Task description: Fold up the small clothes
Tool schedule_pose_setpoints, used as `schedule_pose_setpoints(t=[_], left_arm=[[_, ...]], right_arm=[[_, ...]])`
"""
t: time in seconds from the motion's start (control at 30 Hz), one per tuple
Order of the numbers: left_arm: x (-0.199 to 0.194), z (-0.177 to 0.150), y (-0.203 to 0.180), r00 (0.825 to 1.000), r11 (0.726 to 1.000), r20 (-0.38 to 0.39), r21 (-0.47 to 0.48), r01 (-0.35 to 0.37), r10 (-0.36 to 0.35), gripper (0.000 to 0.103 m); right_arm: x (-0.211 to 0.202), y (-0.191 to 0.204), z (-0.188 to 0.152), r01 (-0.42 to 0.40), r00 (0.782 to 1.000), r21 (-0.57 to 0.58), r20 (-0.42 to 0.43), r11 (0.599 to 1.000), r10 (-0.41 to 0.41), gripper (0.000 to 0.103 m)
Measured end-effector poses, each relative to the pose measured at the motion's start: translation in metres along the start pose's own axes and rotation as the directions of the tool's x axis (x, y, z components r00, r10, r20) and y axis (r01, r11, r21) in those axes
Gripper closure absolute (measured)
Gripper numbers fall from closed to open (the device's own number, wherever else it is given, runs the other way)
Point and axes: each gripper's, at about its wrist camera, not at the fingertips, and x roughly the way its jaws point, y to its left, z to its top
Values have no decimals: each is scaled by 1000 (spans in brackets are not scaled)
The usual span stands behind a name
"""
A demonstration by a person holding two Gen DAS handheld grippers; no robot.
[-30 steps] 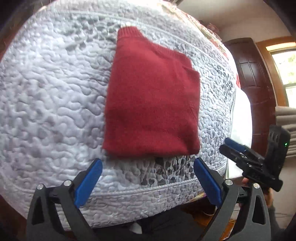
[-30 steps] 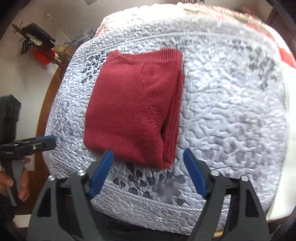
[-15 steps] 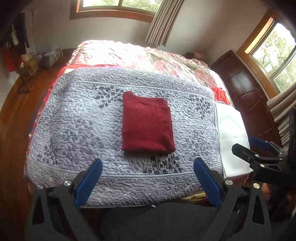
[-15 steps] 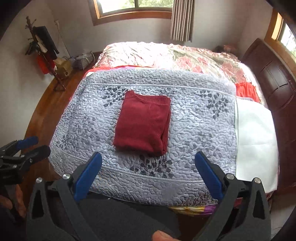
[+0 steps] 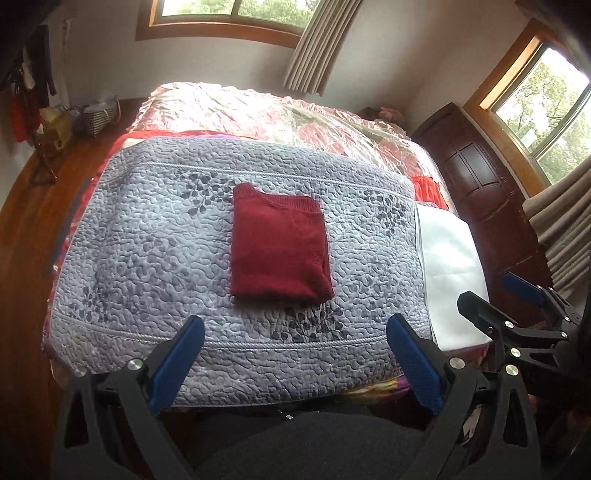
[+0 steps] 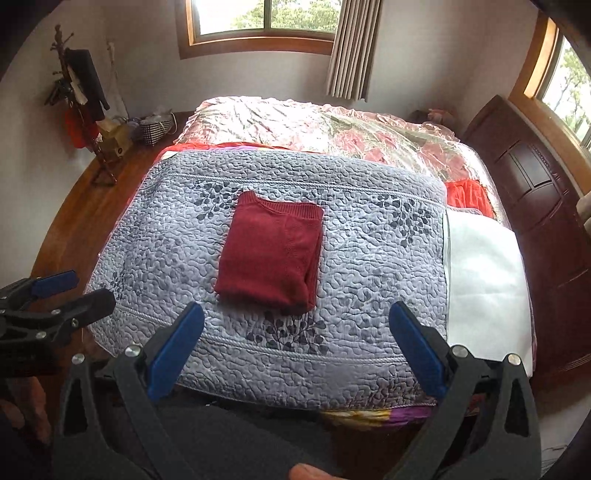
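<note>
While both tongs gape, red sweater (image 5: 279, 243) folded, on quilt (image 5: 147, 251)

Home bedroom: bed (image 6: 369, 147) with grey quilted cover (image 6: 369, 258) ahead of hand-held gripper, curtained wooden-framed window (image 6: 266, 22) beyond, coat stand (image 6: 79, 103) far left.

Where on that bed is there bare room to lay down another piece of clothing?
The grey quilt is bare on both sides of the folded red sweater, left to its edge, right to the white sheet, also bare. Its near strip is narrower.
</note>
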Motion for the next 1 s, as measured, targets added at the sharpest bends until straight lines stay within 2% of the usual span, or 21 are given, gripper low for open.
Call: schedule_pose_setpoints(t=[0.43,0.83,1.0], left_arm=[[-6,-13,-3,1000,1000,-8,16,-13,13,4],[-7,-13,-2,1000,1000,-6,12,-16,16,4],[-5,-11,-3,1000,1000,-10,14,-16,16,4]], right_arm=[[-1,3,-7,-25,1000,22,-11,999,25,3],[-1,9,-5,-29,1000,8,-2,1000,29,3],[1,6,-5,-59,998,22,6,998,58,3]])
